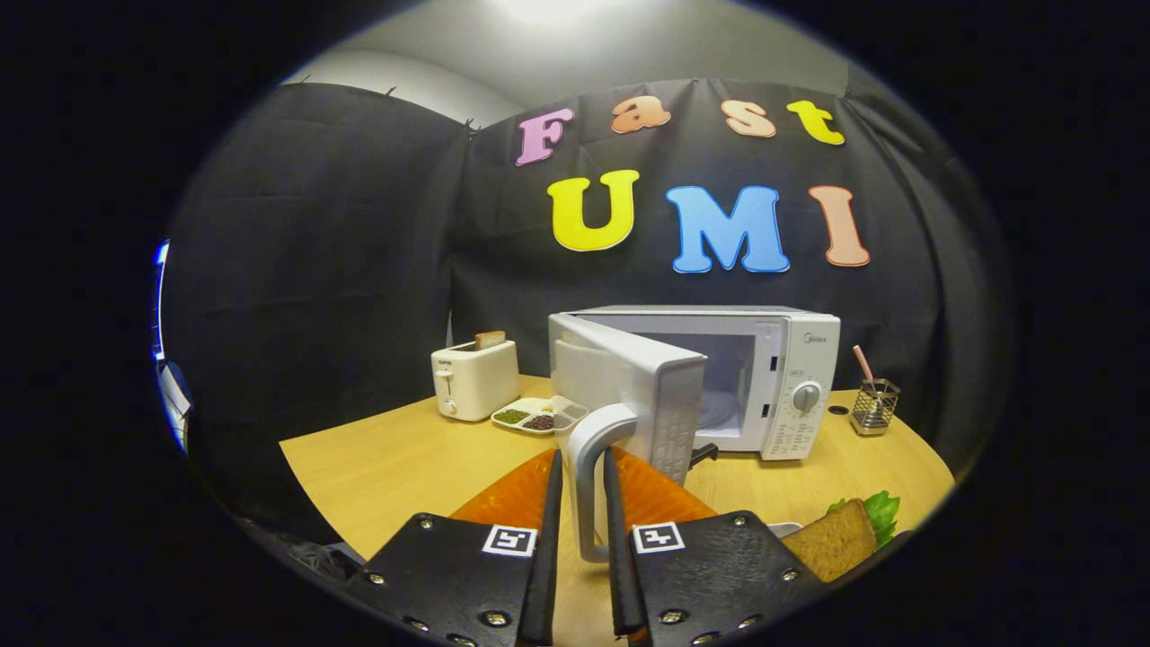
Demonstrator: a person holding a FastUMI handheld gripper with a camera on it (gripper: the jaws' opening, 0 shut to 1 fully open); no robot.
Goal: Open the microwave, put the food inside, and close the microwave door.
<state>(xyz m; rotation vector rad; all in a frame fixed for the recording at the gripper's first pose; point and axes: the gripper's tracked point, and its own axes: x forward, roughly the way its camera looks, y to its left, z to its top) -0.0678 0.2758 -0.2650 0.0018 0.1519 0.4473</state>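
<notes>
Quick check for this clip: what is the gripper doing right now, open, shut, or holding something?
Gripper: shut on the microwave door handle, one finger on each side of it; the door is swung partly open.

The gripper (582, 503) fingers close on either side of the white microwave door handle (588, 467); actual contact cannot be confirmed. The swung-out white microwave door (642, 382) hides the left part of the oven cavity (728, 377) beyond the fingers. The orange mat (512, 494) is largely covered by fingers and door. Right of the fingers, the brown-bread sandwich with green lettuce (844, 535) is cut off. Beyond-left, the white sectioned tray's (530, 415) contents are too small to identify.
</notes>
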